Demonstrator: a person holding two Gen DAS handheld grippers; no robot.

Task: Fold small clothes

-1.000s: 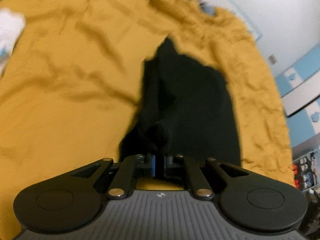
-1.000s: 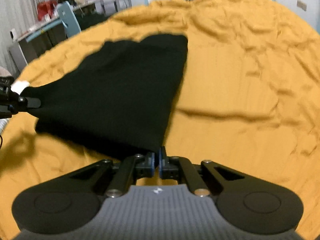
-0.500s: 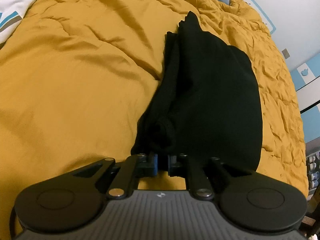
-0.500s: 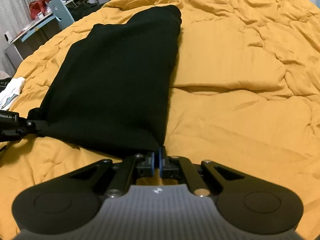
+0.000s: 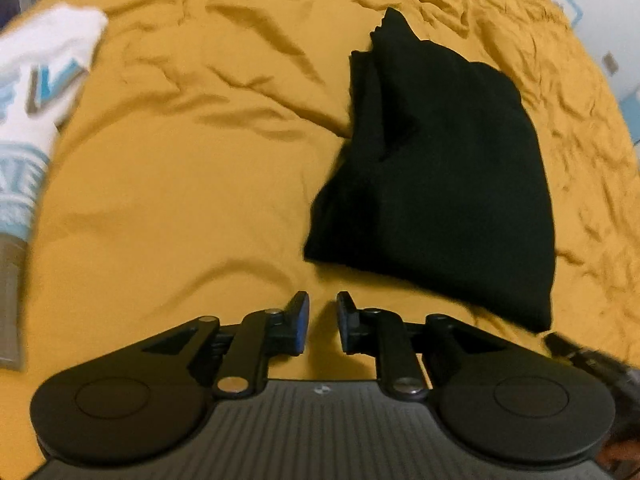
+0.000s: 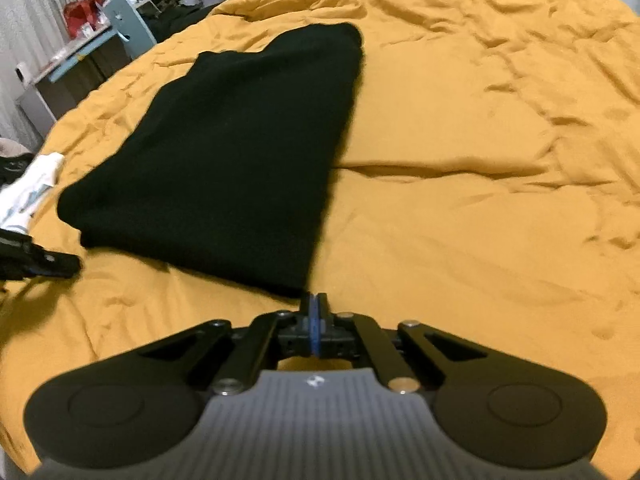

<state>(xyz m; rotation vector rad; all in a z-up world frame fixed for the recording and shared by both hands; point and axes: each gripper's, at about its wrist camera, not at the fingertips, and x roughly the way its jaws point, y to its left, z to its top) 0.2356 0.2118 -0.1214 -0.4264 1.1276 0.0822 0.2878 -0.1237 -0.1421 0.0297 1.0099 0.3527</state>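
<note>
Both claws: left claw (image 5: 322, 312) parted, right claw (image 6: 316, 308) pinched.

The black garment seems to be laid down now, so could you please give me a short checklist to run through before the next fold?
1. Left tongs released: ok, open, clear of the cloth.
2. Right tongs released: cannot tell, shut right at the near corner; a pinch of cloth is not discernible.
3. Black garment flat on the yellow duvet: ok from the right wrist view.
4. Its left edge tidy: not ok, layers bunch there.
5. White garment out of the way: ok, apart at the left.
</note>
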